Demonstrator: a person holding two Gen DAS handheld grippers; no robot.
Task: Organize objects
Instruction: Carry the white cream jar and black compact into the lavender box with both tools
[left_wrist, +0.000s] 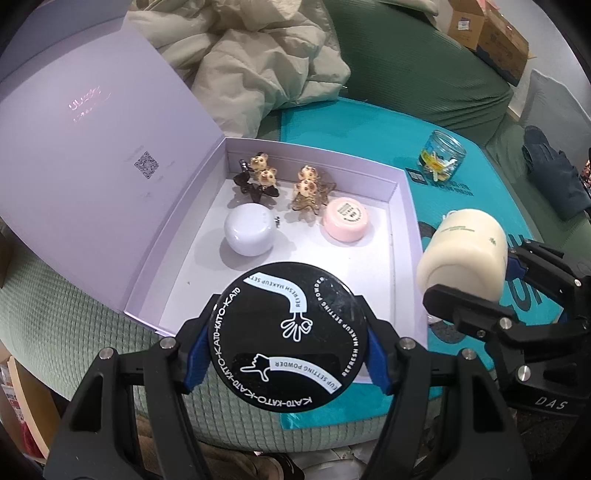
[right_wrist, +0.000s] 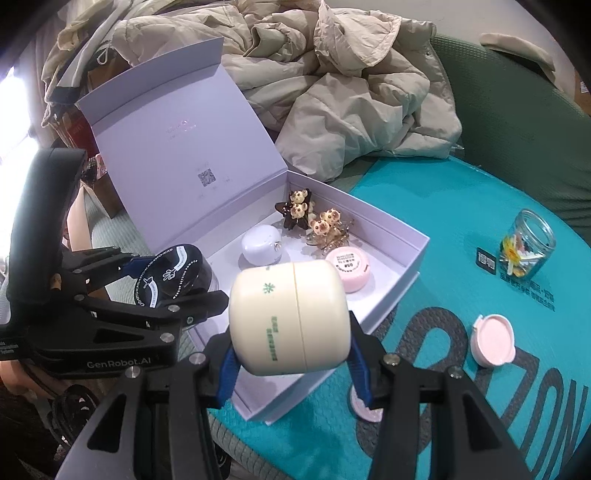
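My left gripper (left_wrist: 286, 341) is shut on a round black powder compact (left_wrist: 291, 332) and holds it over the near edge of an open lilac box (left_wrist: 406, 236). My right gripper (right_wrist: 291, 363) is shut on a cream jar (right_wrist: 290, 319), held on its side above the box's near right corner; it also shows in the left wrist view (left_wrist: 463, 253). Inside the box lie a white round case (left_wrist: 249, 234), a pink jar (left_wrist: 345, 219) and two hair clips with bear charms, one dark (left_wrist: 258, 181) and one amber (left_wrist: 310, 192).
The box sits partly on a teal mat (right_wrist: 424, 221). On the mat stand a glass jar with coloured bits (right_wrist: 526, 245) and a pink flip-lid pot (right_wrist: 493, 339). A beige jacket (right_wrist: 343, 92) lies behind the box on a green sofa (right_wrist: 517, 118).
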